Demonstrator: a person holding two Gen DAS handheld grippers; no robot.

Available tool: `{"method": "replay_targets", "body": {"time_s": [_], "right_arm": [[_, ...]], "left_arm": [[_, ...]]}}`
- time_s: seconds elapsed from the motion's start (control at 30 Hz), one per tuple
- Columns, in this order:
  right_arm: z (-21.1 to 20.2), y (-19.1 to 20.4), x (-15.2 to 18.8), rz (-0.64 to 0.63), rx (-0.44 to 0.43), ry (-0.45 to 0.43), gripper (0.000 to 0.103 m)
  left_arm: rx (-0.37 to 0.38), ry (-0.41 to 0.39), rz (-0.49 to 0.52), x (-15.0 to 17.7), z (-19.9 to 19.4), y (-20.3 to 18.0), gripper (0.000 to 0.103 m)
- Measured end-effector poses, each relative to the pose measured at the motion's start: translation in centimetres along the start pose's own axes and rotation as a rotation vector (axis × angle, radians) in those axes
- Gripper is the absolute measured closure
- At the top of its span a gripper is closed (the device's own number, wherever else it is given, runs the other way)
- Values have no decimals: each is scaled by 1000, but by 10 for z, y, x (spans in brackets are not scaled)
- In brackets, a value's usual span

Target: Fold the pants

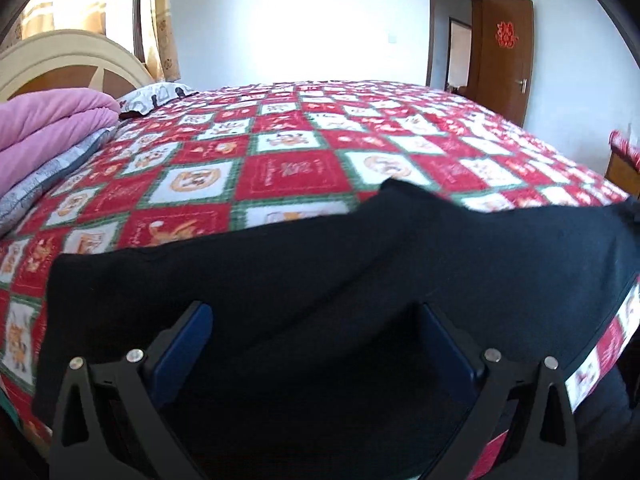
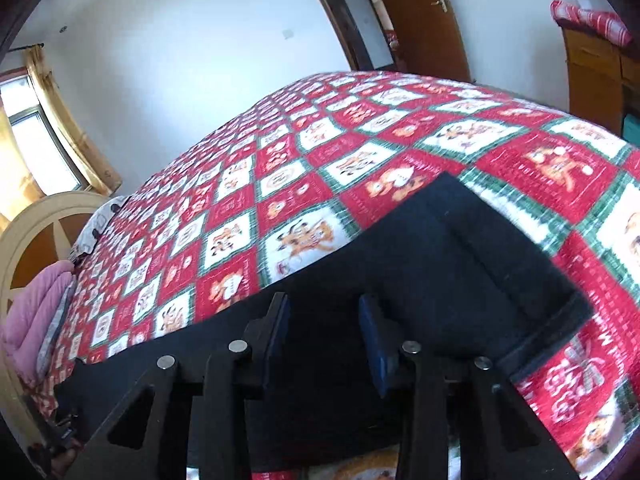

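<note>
Black pants [image 1: 320, 264] lie spread across the near edge of a bed with a red, white and green patterned quilt [image 1: 288, 168]. My left gripper [image 1: 316, 320] is open wide, its blue-padded fingers [image 1: 188, 344] just over the pants' near part, holding nothing. In the right wrist view the pants [image 2: 460, 248] end in a banded edge at the right. My right gripper [image 2: 324, 316] is open with a narrower gap, its fingers [image 2: 372, 340] above the black cloth, holding nothing.
Folded pink bedding [image 1: 48, 124] and a patterned pillow [image 1: 156, 94] lie at the bed's head by a cream headboard [image 1: 60, 56]. A brown door [image 1: 504, 56] stands open at the far right. A wooden cabinet [image 2: 592, 76] stands right of the bed.
</note>
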State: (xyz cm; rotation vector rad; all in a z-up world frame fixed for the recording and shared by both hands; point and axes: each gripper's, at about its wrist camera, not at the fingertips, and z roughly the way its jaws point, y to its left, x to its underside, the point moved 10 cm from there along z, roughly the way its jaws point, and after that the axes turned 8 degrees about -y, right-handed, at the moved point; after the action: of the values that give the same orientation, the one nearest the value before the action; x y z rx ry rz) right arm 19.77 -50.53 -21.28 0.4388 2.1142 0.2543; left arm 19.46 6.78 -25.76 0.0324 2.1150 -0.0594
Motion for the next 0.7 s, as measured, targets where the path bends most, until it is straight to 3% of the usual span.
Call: {"method": "replay_targets", "body": {"time_s": [0.17, 0.33, 0.4, 0.47, 0.57, 0.7], "right_arm": [[4, -7, -3, -51, 33, -17, 67], [-2, -9, -8, -16, -6, -27, 64], [-20, -14, -19, -1, 18, -86, 50], [-41, -26, -34, 41, 40, -159, 46], [-70, -54, -49, 128, 76, -232, 43], [-78, -85, -50, 203, 112, -237, 43]], "left_arm": [[33, -24, 27, -4, -4, -18, 0], [1, -15, 78, 2, -3, -19, 0], [-7, -25, 70, -1, -7, -16, 0], [-4, -33, 59, -3, -9, -15, 0], [-5, -18, 67, 1, -5, -17, 0], [-14, -19, 85, 5, -4, -19, 0]]}}
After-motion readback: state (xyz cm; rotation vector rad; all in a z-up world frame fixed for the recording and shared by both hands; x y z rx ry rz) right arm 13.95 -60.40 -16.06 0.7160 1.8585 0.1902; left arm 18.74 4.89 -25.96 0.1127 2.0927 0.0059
